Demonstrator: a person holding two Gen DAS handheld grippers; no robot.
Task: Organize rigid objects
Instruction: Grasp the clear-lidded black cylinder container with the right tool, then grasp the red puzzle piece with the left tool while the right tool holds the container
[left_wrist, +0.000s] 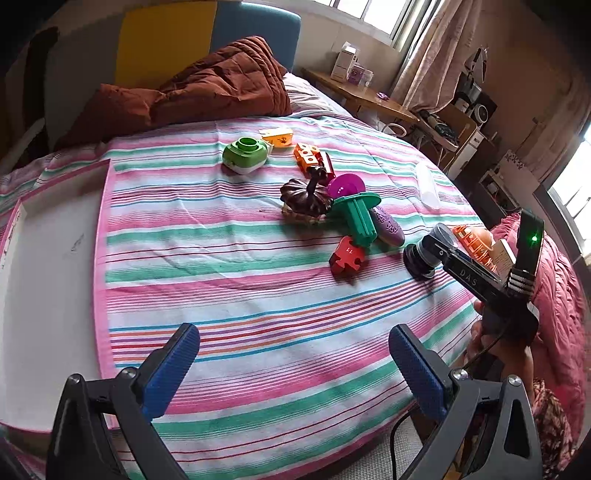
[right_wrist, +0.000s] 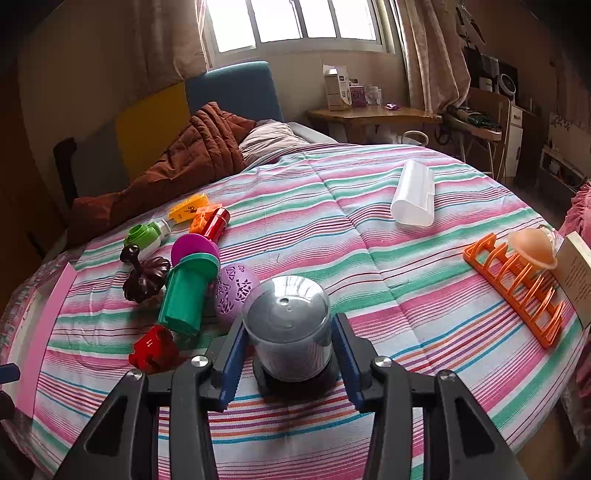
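Here the right gripper (right_wrist: 290, 354) has its blue fingers (right_wrist: 232, 363) clenched against both sides of the clear domed container (right_wrist: 288, 325) standing upright on the striped bed (right_wrist: 369, 229) near its front edge, while the left gripper (left_wrist: 291, 373) hangs released over bare sheet.

- Daylight reaches you from the window (right_wrist: 295, 22) far ahead of the right claw; its panes are blown out white.
- Your bedspread (right_wrist: 369, 229) is evenly lit and its colours read clearly.
- A soft shadow sits under the clear canister (right_wrist: 288, 325) between the right fingers.
- Fisheye bends the bed edges hard; corners go black.
- Slight blur at the frame margins.
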